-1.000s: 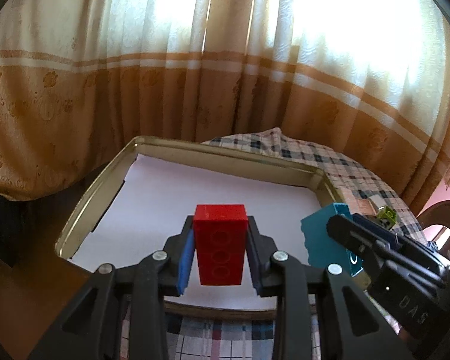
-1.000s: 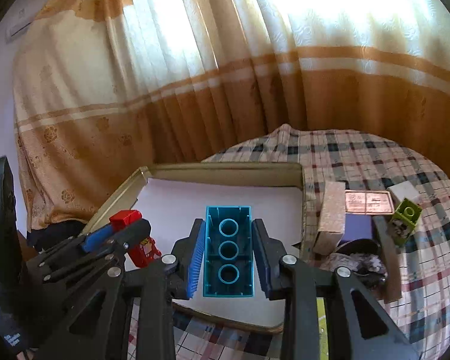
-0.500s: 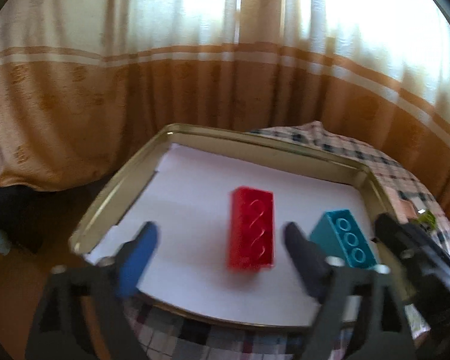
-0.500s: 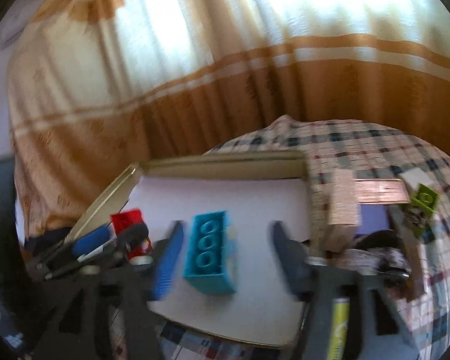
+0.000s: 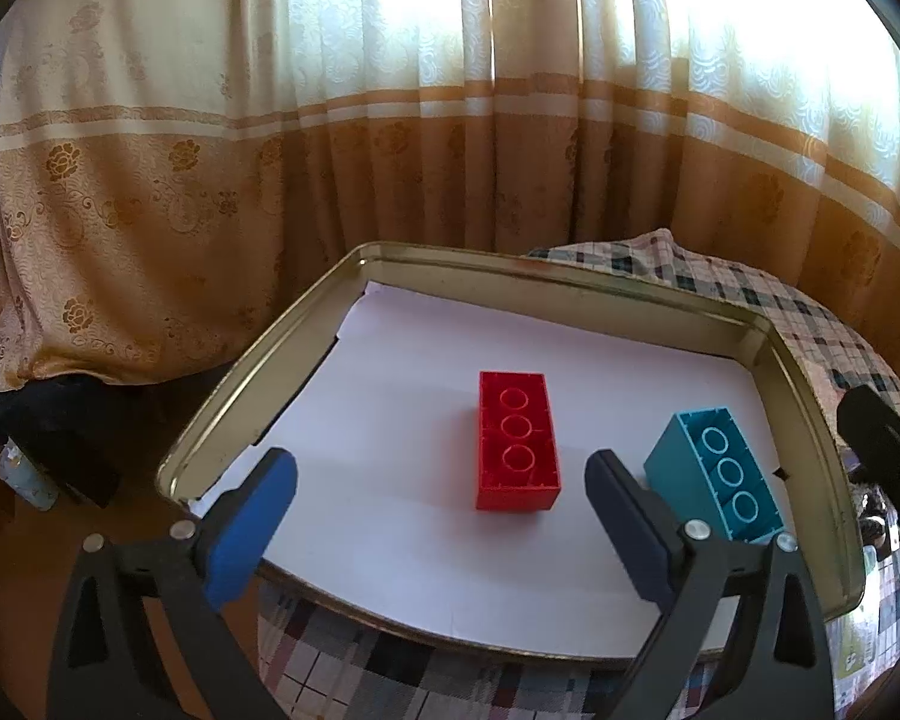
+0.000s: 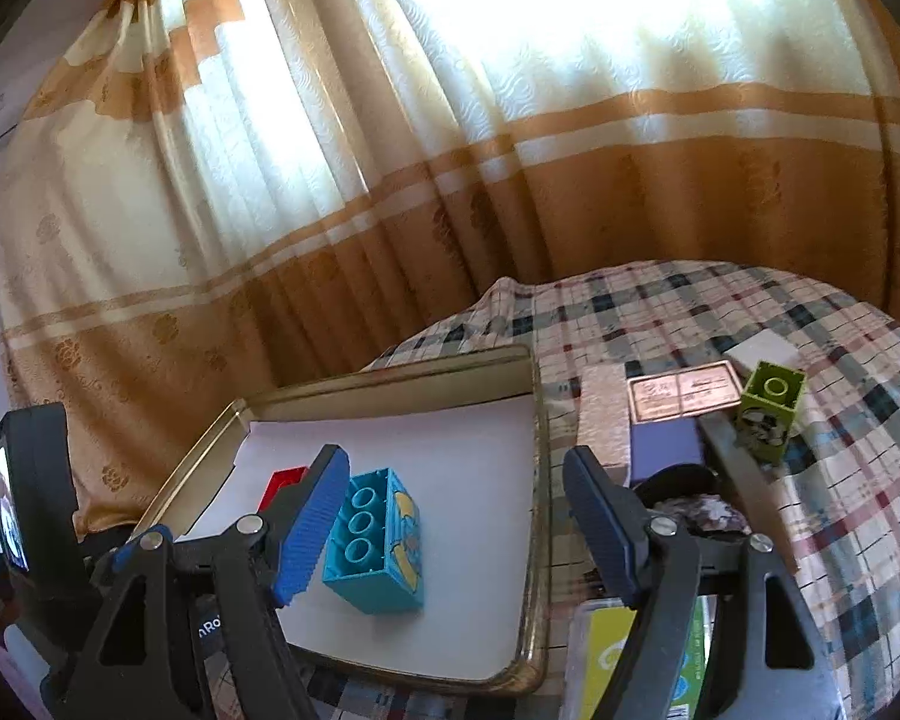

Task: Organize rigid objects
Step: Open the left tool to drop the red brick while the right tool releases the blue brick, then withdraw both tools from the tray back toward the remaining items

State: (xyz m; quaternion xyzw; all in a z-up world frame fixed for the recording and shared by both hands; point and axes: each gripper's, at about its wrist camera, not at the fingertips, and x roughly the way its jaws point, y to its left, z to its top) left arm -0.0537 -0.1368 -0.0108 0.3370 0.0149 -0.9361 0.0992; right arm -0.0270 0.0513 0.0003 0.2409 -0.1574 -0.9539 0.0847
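A red brick (image 5: 516,450) lies hollow side up on the white sheet in the metal tray (image 5: 258,378). A teal brick (image 5: 714,477) lies to its right, near the tray's right wall. My left gripper (image 5: 441,513) is open and empty, just short of the red brick. In the right wrist view the teal brick (image 6: 375,543) lies in the tray (image 6: 537,510), with the red brick (image 6: 282,483) partly hidden behind my left finger. My right gripper (image 6: 456,516) is open and empty above the tray's right side.
A green brick (image 6: 771,411) stands on the checked tablecloth (image 6: 750,312) at the right, beside a copper plate (image 6: 684,396), a purple box (image 6: 666,453) and a tan block (image 6: 603,414). A yellow-green packet (image 6: 606,660) lies below. Curtains hang behind the table.
Both grippers have opened and let go of their bricks. The red and teal bricks now lie in the tray. Both grippers have pulled back.
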